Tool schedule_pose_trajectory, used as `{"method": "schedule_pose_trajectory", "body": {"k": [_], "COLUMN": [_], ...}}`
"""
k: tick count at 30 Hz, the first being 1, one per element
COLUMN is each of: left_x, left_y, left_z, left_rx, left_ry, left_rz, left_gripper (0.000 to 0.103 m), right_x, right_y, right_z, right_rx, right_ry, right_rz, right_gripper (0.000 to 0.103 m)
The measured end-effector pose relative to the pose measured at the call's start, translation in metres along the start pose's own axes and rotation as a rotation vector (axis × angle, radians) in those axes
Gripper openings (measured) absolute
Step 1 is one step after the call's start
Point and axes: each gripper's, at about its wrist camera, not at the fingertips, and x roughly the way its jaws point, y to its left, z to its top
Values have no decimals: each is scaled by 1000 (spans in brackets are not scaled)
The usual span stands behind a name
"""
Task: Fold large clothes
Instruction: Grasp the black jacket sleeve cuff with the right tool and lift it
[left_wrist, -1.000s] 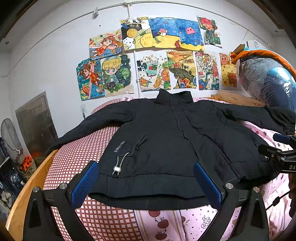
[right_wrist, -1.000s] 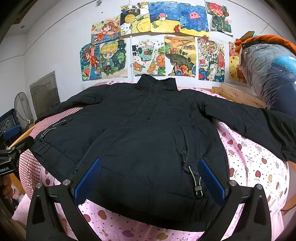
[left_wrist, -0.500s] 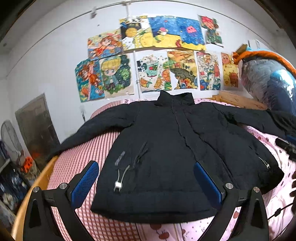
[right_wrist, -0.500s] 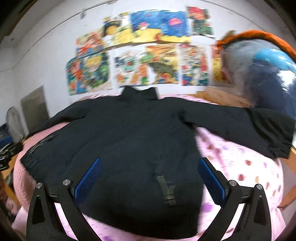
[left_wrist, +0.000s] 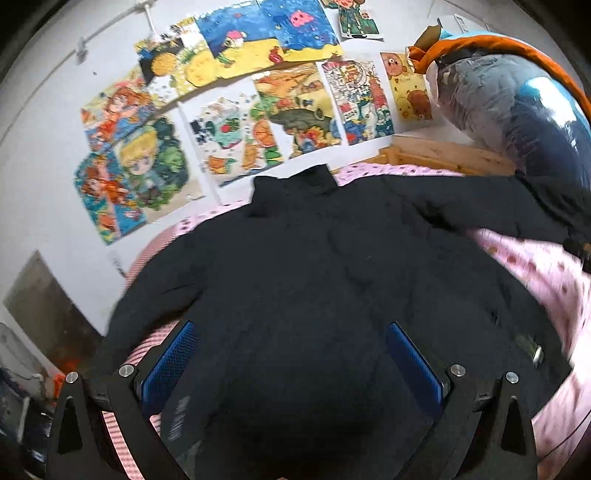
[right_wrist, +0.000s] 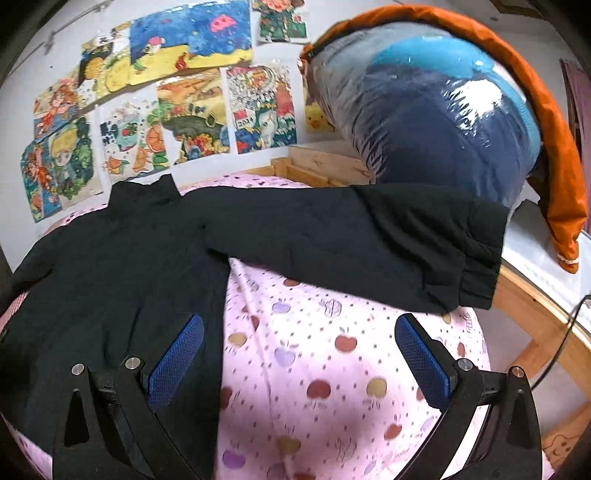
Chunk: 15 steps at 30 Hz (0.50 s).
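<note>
A large black padded jacket (left_wrist: 303, 280) lies spread flat on the bed, collar toward the wall, sleeves out to both sides. My left gripper (left_wrist: 291, 358) is open and empty, low over the jacket's lower body. In the right wrist view the jacket's body (right_wrist: 103, 266) lies at the left and its right sleeve (right_wrist: 354, 240) stretches across to a ribbed cuff (right_wrist: 476, 273) near the bed's edge. My right gripper (right_wrist: 299, 350) is open and empty over the pink sheet (right_wrist: 317, 369), just below that sleeve.
A big clear bag of bedding (right_wrist: 436, 122) with an orange cover (right_wrist: 554, 158) stands at the bed's far right. The wooden bed frame (right_wrist: 535, 332) runs along the right edge. Colourful drawings (left_wrist: 236, 110) cover the wall behind. Clutter sits on the floor at the left (left_wrist: 22, 387).
My left gripper has moved forward and lower over the jacket's body. My right gripper has swung right, off the jacket's hem, toward the right sleeve and bare sheet. The jacket has not moved.
</note>
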Motion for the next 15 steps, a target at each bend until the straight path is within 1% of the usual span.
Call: {"method": "schedule_pose_trajectory", "body": {"k": [2, 4, 5, 7, 9, 11, 12, 13, 15], "left_x": [12, 24, 30, 44, 61, 80, 89, 101, 118], "left_y": [-10, -22, -26, -33, -38, -42, -44, -47, -51], "left_z": [12, 24, 29, 37, 43, 48, 51, 55, 61], "left_rx": [-6, -1, 2, 7, 1, -5, -10, -26, -55], "left_ry": [-1, -15, -19, -8, 28, 71, 88, 111, 138], "left_rz": [-26, -50, -54, -82, -118, -131, -135, -136, -145], "left_gripper": [103, 103, 103, 103, 103, 103, 103, 103, 103], "right_x": [15, 29, 34, 48, 57, 67, 70, 76, 85], "right_y": [0, -7, -11, -22, -38, -53, -57, -69, -78], "right_z": [4, 2, 0, -4, -9, -14, -17, -22, -29], "right_rx": [50, 139, 185, 298, 413, 513, 541, 608, 679], "right_ry": [25, 54, 60, 66, 78, 89, 90, 86, 72], "right_rz": [10, 22, 10, 9, 32, 44, 47, 58, 63], "right_gripper": [102, 102, 102, 102, 102, 102, 102, 102, 102]}}
